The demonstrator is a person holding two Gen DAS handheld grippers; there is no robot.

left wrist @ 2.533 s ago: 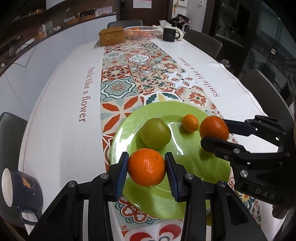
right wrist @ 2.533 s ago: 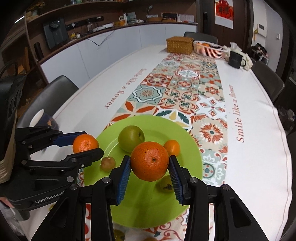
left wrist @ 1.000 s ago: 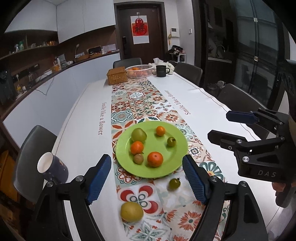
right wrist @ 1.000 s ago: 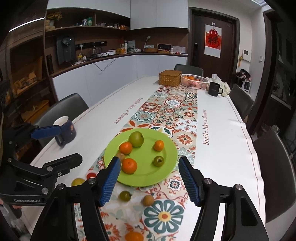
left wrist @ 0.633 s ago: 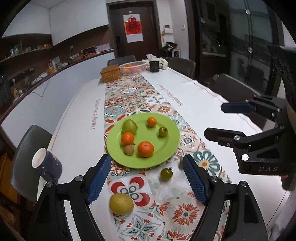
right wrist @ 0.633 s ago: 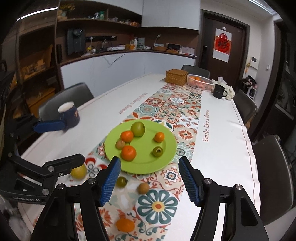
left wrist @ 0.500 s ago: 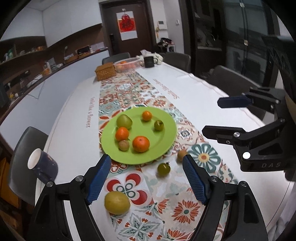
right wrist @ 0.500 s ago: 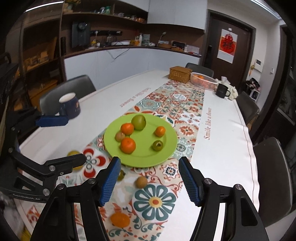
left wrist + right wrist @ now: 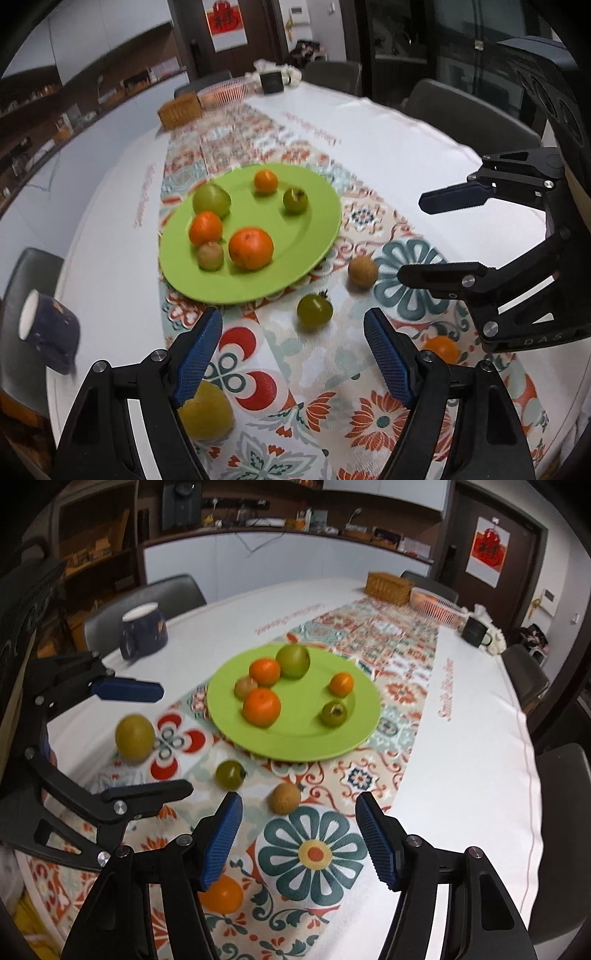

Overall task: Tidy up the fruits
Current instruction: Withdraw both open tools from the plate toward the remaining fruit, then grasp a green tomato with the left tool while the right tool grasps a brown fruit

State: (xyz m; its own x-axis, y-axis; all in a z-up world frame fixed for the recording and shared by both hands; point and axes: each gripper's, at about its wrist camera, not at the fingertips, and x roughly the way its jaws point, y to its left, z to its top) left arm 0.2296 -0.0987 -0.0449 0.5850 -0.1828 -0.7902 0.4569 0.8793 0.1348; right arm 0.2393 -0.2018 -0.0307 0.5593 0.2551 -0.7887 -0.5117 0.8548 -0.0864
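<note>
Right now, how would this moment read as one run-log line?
left gripper: open, empty | right gripper: closing, nothing between | plate: six fruits | runner: four loose fruits

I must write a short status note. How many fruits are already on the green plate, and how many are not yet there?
Done: six fruits lie on the green plate.

In hand: nothing. The left claw is open and empty; the right claw is empty too, its jaws closing.

Left: four fruits on the cloth: a yellow-green fruit, a small green fruit, a brown fruit and an orange.
</note>
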